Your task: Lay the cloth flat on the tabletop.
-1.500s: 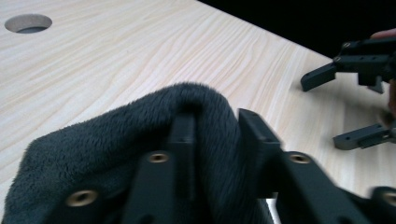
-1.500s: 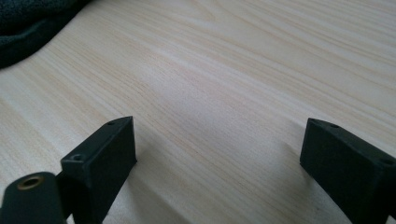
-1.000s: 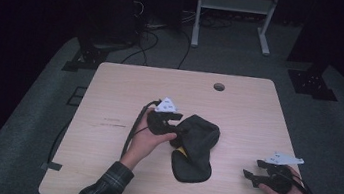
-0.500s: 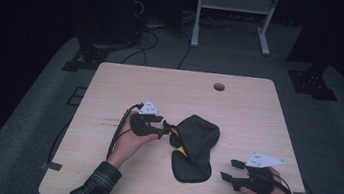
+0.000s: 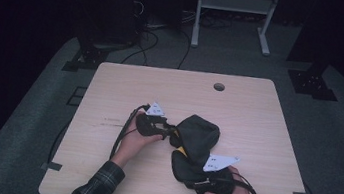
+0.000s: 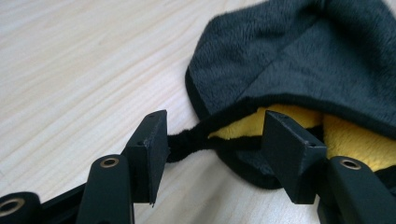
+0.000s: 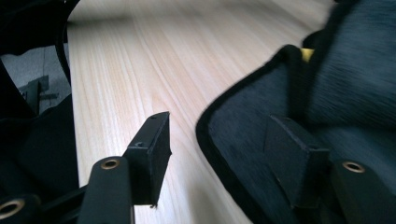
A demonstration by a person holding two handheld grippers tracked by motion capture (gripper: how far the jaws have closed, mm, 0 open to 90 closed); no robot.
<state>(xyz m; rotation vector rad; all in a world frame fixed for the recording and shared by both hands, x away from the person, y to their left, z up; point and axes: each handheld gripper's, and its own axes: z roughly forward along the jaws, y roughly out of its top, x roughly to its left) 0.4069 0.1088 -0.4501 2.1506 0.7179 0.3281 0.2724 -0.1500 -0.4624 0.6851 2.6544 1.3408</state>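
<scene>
Pale wood table point(image 5: 258, 118) carries a crumpled black-and-yellow fleece hat point(image 5: 197, 135) near its front middle. Nearest, the right gripper point(image 5: 199, 184) has swept in from the right edge, jaws closing yet parted around the hat's brim. Beyond, the left gripper point(image 5: 171, 133) straddles the hat's cord point(image 6: 191, 137), half-open, gripping nothing; 2 grasps look imminent.

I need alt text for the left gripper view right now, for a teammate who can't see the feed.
The left gripper has its two black jaws open around the thin black edge of a dark fleece garment with a yellow lining. The pads do not press on the edge. The garment lies on a pale wooden table.
</scene>
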